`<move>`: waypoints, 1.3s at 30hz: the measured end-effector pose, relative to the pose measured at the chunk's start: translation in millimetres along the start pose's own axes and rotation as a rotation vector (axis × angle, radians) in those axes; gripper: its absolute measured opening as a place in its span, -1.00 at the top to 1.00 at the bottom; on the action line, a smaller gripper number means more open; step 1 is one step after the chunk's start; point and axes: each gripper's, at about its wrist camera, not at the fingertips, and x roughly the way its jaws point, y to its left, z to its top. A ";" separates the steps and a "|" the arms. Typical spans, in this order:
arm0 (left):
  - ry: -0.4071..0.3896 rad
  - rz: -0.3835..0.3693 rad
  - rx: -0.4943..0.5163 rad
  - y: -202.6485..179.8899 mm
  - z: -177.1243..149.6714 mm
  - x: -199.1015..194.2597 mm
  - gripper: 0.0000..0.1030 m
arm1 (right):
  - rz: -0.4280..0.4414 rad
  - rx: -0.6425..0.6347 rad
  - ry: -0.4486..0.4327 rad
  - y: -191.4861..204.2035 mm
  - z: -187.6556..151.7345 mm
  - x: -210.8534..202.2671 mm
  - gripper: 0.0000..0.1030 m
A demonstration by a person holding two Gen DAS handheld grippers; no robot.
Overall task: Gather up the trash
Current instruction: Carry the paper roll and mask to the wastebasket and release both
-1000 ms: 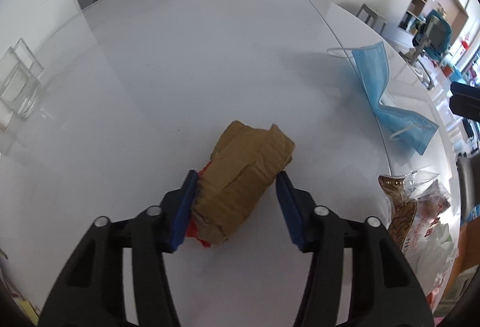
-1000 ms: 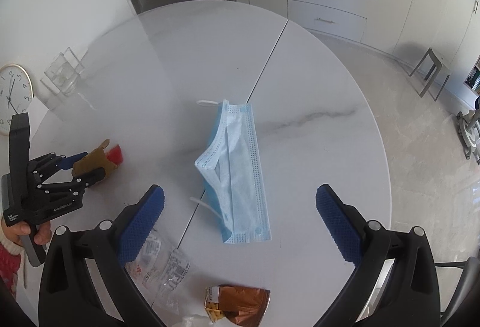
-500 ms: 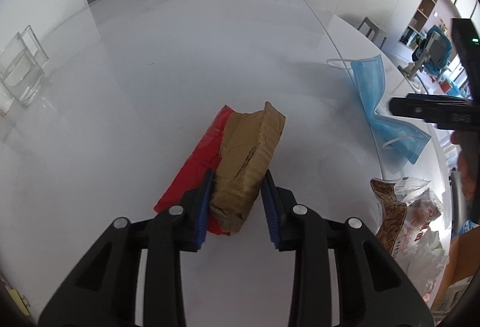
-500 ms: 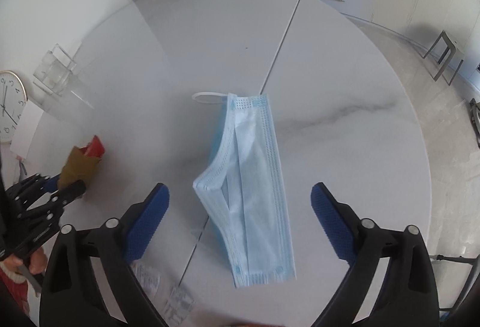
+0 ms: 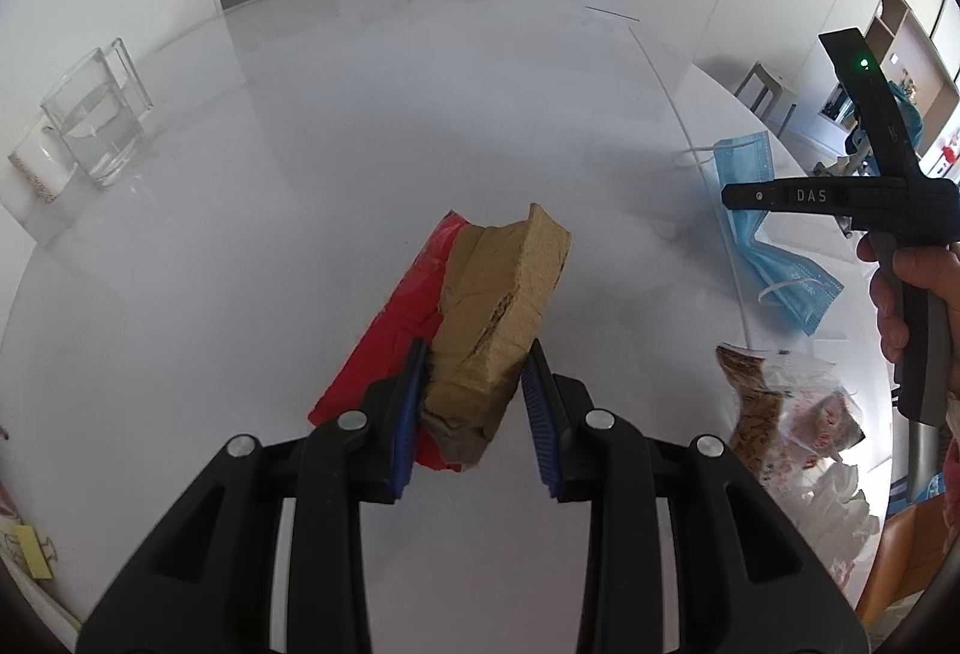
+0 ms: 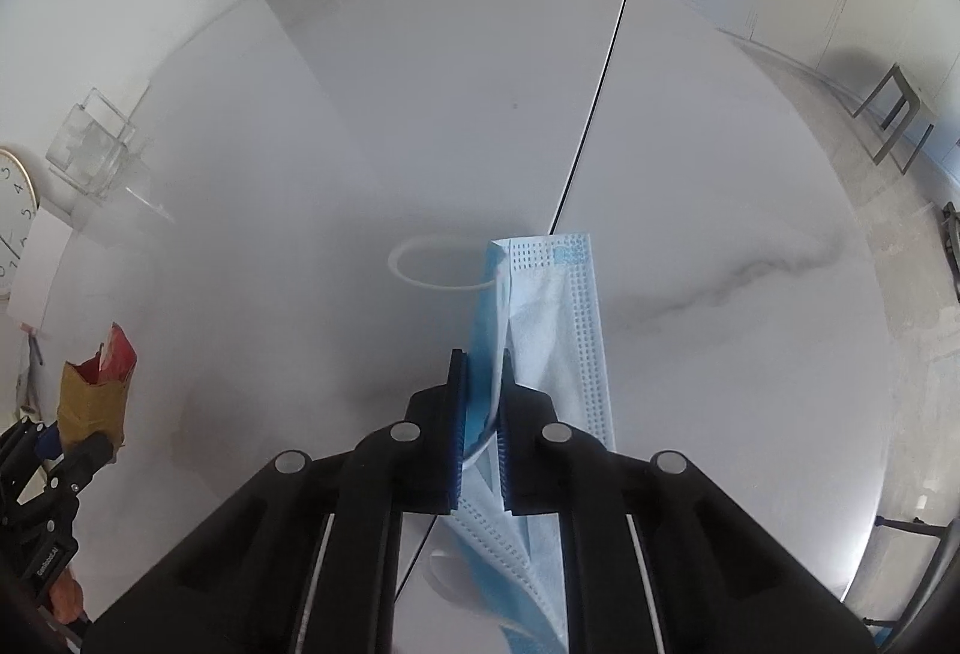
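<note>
The left gripper (image 5: 474,375) is clamped on a crumpled brown paper wrapper (image 5: 498,306) with red packaging, held just above the white table (image 5: 360,126). The right gripper (image 6: 481,414), its jaws just closed, pinches a fold of the blue face mask (image 6: 558,318) lying near the table's seam, right of centre.

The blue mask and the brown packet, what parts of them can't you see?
- Blue mask, right wrist view: its near end is covered by the right hand-held gripper and cut off by the bottom edge.
- Brown packet, left wrist view: its underside is hidden, so what the red wrapper is cannot be told.
</note>
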 end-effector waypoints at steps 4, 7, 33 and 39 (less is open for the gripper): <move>-0.039 0.004 -0.002 -8.1 1.1 -32.2 0.39 | 0.005 0.021 -0.093 -12.7 -3.0 -48.5 0.82; -0.079 0.014 0.012 -22.6 5.3 -62.0 0.39 | -0.001 0.027 -0.167 -23.6 -13.1 -94.7 0.82; 0.055 -0.418 0.371 -347.6 -96.2 -149.4 0.39 | -0.140 0.276 -0.254 -177.3 -272.5 -303.1 0.82; 0.235 -0.433 0.432 -408.9 -132.4 -81.4 0.37 | -0.156 0.328 -0.208 -205.8 -311.3 -296.9 0.82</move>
